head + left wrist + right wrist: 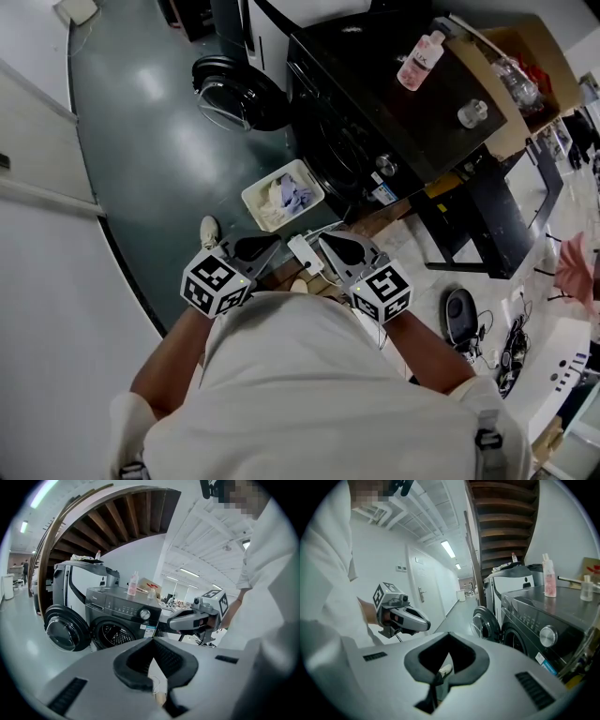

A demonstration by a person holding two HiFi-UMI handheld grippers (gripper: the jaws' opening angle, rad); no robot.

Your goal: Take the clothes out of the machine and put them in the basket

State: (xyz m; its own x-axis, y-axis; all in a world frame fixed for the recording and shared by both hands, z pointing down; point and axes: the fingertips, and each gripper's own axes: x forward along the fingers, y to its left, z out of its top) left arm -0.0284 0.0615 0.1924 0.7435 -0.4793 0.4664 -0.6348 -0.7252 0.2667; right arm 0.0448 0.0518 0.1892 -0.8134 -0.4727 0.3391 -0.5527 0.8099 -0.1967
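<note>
The black front-loading washing machine point(375, 112) stands with its round door point(234, 94) swung open to the left. In the left gripper view the drum opening point(115, 634) shows bare perforated metal. A white basket point(281, 195) holding light-coloured clothes sits on the floor in front of the machine. My left gripper point(270, 244) and right gripper point(330, 242) are held side by side close to my body, behind the basket. Both point toward the machine. The left gripper point(152, 640) is shut and empty, and so is the right gripper point(449, 633).
A pink bottle point(420, 61) and a small jar point(472, 112) stand on the machine's top, with a cardboard box point(525, 56) beside it. A white machine point(70, 581) stands behind. My shoe point(210, 230) is on the floor left of the basket. Cables and a mouse point(460, 314) lie at right.
</note>
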